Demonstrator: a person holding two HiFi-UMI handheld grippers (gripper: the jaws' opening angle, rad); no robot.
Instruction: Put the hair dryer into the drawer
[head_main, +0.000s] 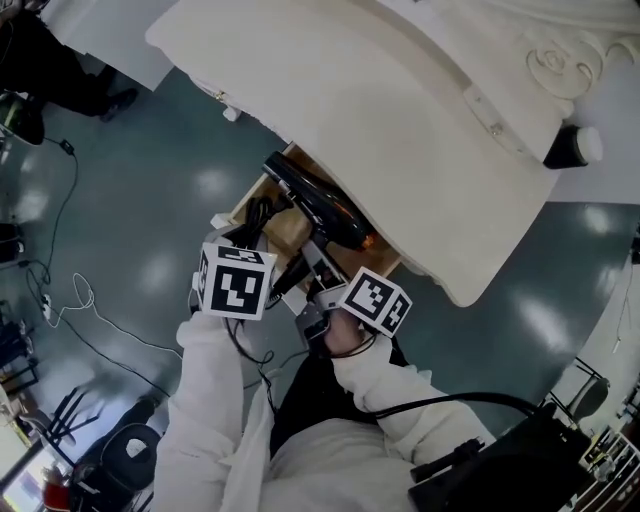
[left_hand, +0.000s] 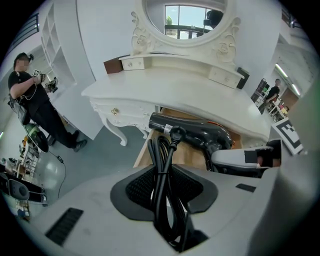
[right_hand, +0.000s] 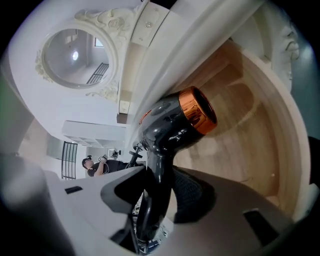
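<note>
Over the drawer (head_main: 250, 200), the right gripper (head_main: 318, 265) tilts down, squeezing the hair dryer (head_main: 318, 208); the left gripper (head_main: 262, 240) points down, squeezing its cord (left_hand: 162, 180).

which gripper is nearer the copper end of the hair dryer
Right. The right gripper grips the hair dryer by its handle, just below the copper end. The left gripper holds the bundled cord, farther from it.

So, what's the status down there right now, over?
Right gripper shut on dryer handle. Left gripper shut on bundled cord. Dryer over open drawer, not released. Desktop overhangs drawer, close above.
</note>
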